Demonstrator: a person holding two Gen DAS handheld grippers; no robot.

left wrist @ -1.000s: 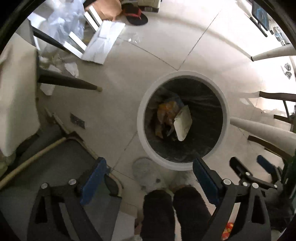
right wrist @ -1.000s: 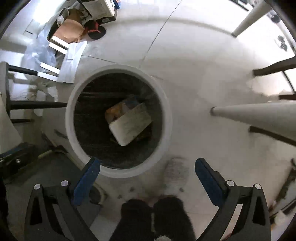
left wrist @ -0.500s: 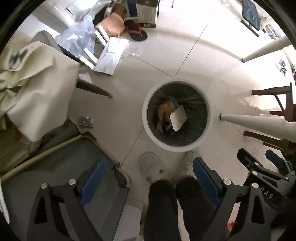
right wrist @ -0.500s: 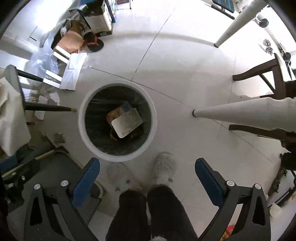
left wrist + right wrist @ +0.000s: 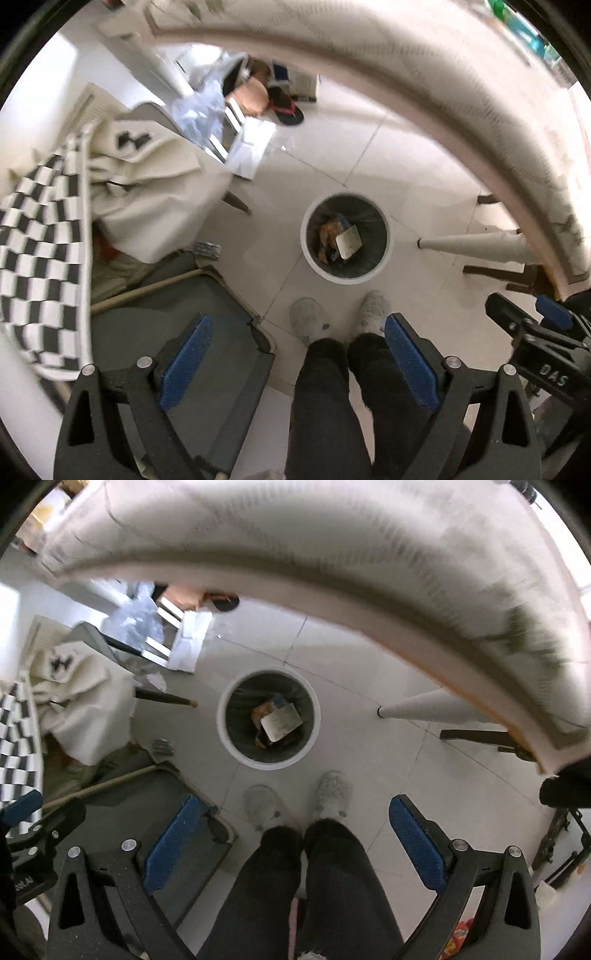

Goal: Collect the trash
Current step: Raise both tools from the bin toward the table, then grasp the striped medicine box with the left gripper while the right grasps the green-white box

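Observation:
A round white-rimmed trash bin (image 5: pixel 309 258) with a dark liner stands on the tiled floor far below; it also shows in the right wrist view (image 5: pixel 225 734). Inside lie a white paper piece (image 5: pixel 348 240) (image 5: pixel 281 722) and orange wrappers (image 5: pixel 327 232). My left gripper (image 5: pixel 297 360) is open and empty, high above the floor. My right gripper (image 5: pixel 295 843) is open and empty, at about the same height; it also shows at the right edge of the left wrist view (image 5: pixel 535 325).
A white marble-patterned table edge (image 5: pixel 461 122) (image 5: pixel 332 572) arcs across the top, on a cone-shaped leg (image 5: pixel 476 247). A chair with a cream cloth (image 5: pixel 147 192) and checkered fabric (image 5: pixel 33 266) stands left. Cardboard, plastic and a slipper (image 5: pixel 286 107) lie beyond. The person's legs and slippers (image 5: pixel 332 321) are below.
Both grippers have risen well above the bin, which now looks much smaller. The table edge has come into view at the top. Both stay open and empty.

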